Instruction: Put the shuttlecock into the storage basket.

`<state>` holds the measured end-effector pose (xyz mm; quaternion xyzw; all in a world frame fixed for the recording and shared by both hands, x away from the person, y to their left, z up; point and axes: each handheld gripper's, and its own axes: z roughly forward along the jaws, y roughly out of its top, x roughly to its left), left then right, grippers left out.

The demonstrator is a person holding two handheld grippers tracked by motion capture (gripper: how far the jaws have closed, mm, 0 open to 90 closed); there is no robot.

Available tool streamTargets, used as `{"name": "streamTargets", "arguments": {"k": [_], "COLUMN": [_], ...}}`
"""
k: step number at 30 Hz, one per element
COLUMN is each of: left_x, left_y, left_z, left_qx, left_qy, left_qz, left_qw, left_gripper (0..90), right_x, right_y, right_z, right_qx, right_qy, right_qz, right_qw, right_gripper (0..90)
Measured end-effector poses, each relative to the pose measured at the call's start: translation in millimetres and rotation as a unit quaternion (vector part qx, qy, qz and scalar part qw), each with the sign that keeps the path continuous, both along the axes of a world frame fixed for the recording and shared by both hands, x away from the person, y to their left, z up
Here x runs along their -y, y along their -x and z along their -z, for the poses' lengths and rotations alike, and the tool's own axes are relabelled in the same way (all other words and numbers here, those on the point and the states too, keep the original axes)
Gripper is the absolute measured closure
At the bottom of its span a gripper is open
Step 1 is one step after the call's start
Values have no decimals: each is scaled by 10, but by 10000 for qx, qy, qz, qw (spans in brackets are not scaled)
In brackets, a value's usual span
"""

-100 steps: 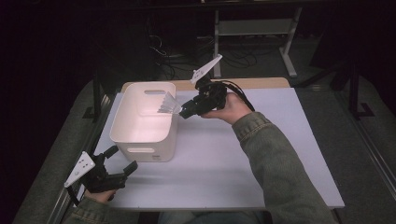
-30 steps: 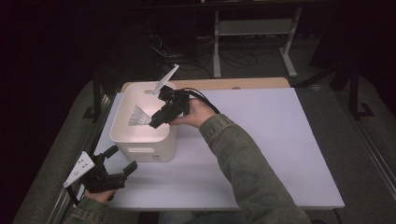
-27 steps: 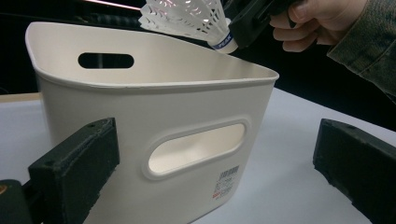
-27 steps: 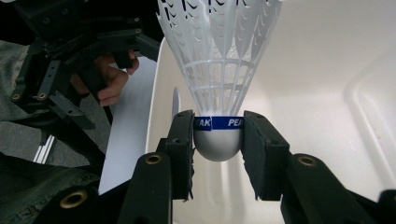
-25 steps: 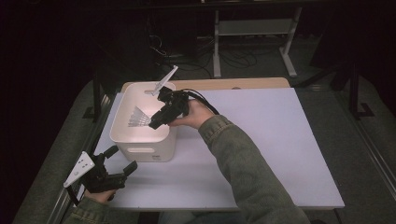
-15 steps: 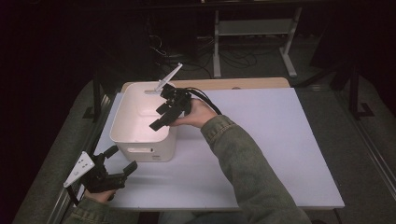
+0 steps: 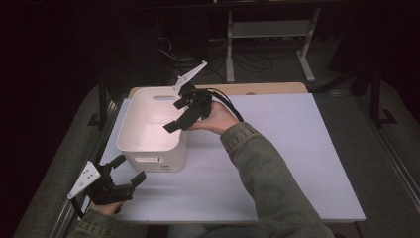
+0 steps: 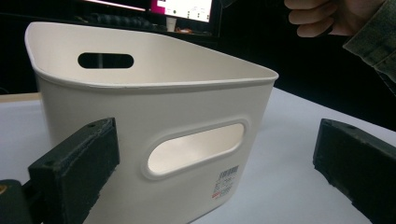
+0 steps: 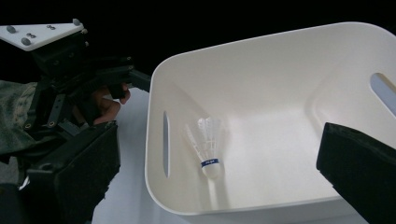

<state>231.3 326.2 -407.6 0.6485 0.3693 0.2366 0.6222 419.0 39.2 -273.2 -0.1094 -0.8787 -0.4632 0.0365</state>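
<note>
We note the shuttlecock (image 9: 208, 148) lying on the floor of the white bin (image 7: 130, 144), feathers up, cork down, near the wall with the slot handle. Nothing grips it. The right gripper (image 7: 181, 111) hangs over the bin's right rim, its jaws having just been opening and now spread wide with nothing between them. The bin sits on the white table (image 7: 297, 163), toward the left. The left gripper (image 7: 130, 171) rests near the table's front-left corner, just before the bin, jaws apart and empty.
</note>
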Motion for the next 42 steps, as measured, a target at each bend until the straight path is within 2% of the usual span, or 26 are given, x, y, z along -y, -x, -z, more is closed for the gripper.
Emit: {"name": "streamTargets", "arguments": {"k": [2, 9, 19, 21, 24, 32, 42], "left_x": [0, 4, 6, 5, 3, 9, 6], "left_y": [-2, -3, -4, -7, 3, -5, -5], "left_z": [1, 1, -2, -3, -9, -2, -1], "left_qx": [-6, -6, 12, 29, -21, 15, 27], "left_qy": [1, 8, -59, -87, -96, -37, -80], "left_qz": [-7, 6, 33, 52, 22, 27, 38], "left_qw": [10000, 10000, 10000, 9999, 9999, 10000, 10000], "left_gripper": [0, 0, 0, 0, 0, 0, 0], "right_x": [31, 164, 360, 396, 449, 568, 752], "right_y": [21, 52, 84, 85, 90, 113, 135], "right_z": [-17, -39, -16, 2, 20, 63, 129], "right_qx": [105, 186, 106, 171, 102, 61, 26], "right_qy": [34, -104, -223, -221, -313, -371, -451], "right_qz": [129, 150, 320, 346, 394, 466, 595], "right_qw": [9999, 9997, 9992, 9990, 9987, 9982, 9972], "right_gripper": [0, 0, 0, 0, 0, 0, 0]}}
